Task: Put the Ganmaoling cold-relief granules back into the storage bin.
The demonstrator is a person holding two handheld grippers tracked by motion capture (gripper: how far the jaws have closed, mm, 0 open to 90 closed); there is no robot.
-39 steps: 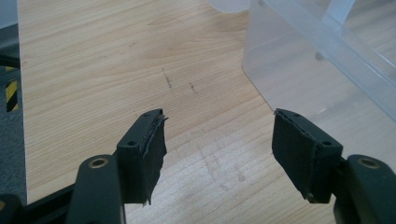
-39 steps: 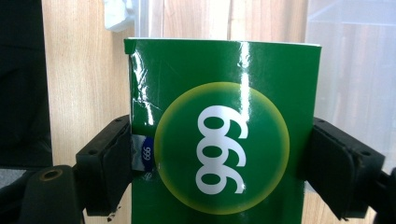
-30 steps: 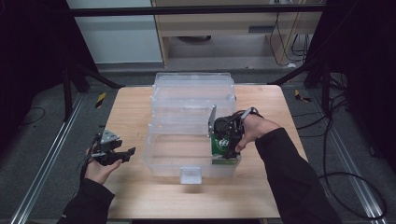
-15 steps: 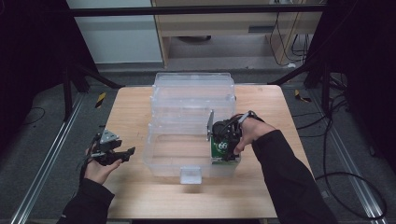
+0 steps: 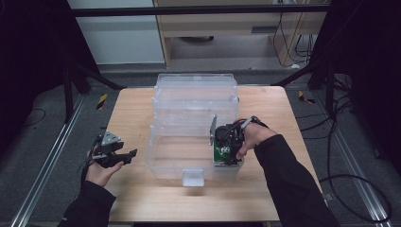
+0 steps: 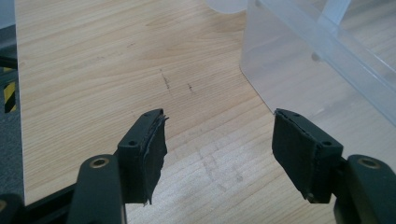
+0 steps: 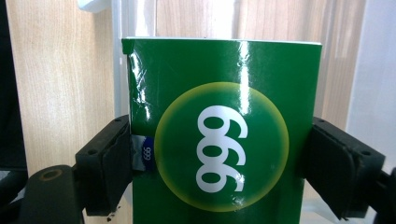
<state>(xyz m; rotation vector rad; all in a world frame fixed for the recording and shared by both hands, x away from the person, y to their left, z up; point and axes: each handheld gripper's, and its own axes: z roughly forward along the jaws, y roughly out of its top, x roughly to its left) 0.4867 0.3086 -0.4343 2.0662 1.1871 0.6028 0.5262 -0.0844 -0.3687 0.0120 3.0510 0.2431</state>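
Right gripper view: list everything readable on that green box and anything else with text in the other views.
"999" in large white digits, turned sideways, in the yellow-ringed circle on the green box held between the jaws of the right gripper.
"999" in tiny white digits on the small blue tab at the box's left edge.
In the high view the box's print is too small to read.

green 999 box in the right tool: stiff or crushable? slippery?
Green box looks like thin glossy card: creases near its top left edge suggest it dents easily. The shiny face may slip, though the right tool clamps both sides. Probably light.
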